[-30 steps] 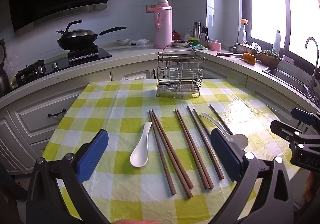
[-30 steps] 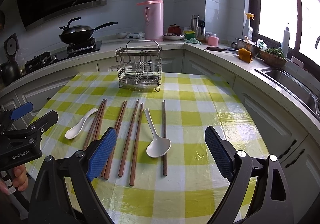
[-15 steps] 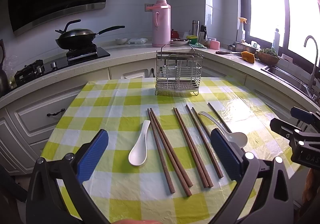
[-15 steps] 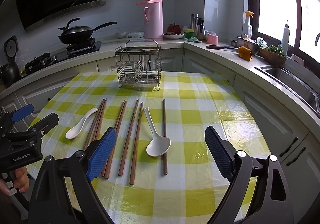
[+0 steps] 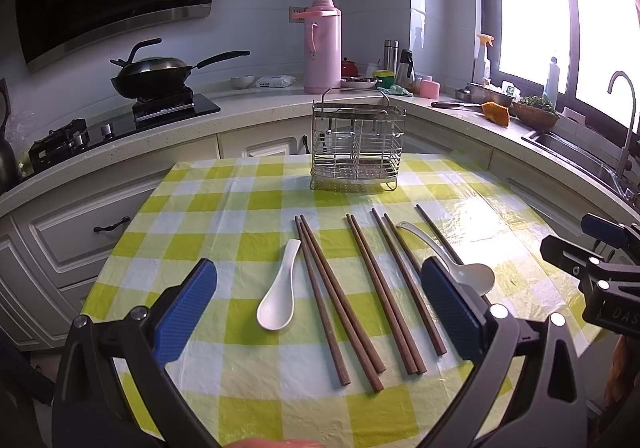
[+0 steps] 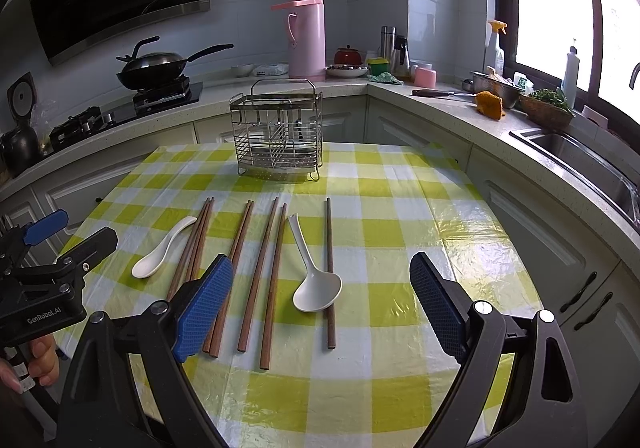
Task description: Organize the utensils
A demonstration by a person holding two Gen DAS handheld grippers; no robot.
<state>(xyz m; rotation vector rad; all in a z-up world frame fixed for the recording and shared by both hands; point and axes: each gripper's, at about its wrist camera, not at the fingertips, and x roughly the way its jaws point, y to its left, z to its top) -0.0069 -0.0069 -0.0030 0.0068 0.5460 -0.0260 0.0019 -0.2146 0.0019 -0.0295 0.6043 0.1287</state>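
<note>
Several brown chopsticks (image 5: 356, 288) (image 6: 256, 272) lie in a row on the yellow checked tablecloth (image 5: 240, 216) (image 6: 400, 208). A small white spoon (image 5: 278, 290) (image 6: 162, 248) rests at their left, and a larger white ladle spoon (image 5: 452, 260) (image 6: 314, 276) lies among them on the right. A wire utensil rack (image 5: 356, 146) (image 6: 280, 136) stands empty at the table's far side. My left gripper (image 5: 320, 312) hovers open over the near edge, above the small spoon and chopsticks. My right gripper (image 6: 322, 304) is open too, held above the ladle spoon.
A curved counter wraps behind the table with a pink thermos (image 5: 322, 44) (image 6: 306, 32), a wok on the stove (image 5: 154, 74) (image 6: 154, 66), and a sink (image 6: 580, 156) at right. Cabinet drawers (image 5: 80, 232) flank the table on the left.
Both grippers have drifted slightly; the table scene sits a little lower and nearer in both views. Nothing on the table has moved, and both grippers stay open.
</note>
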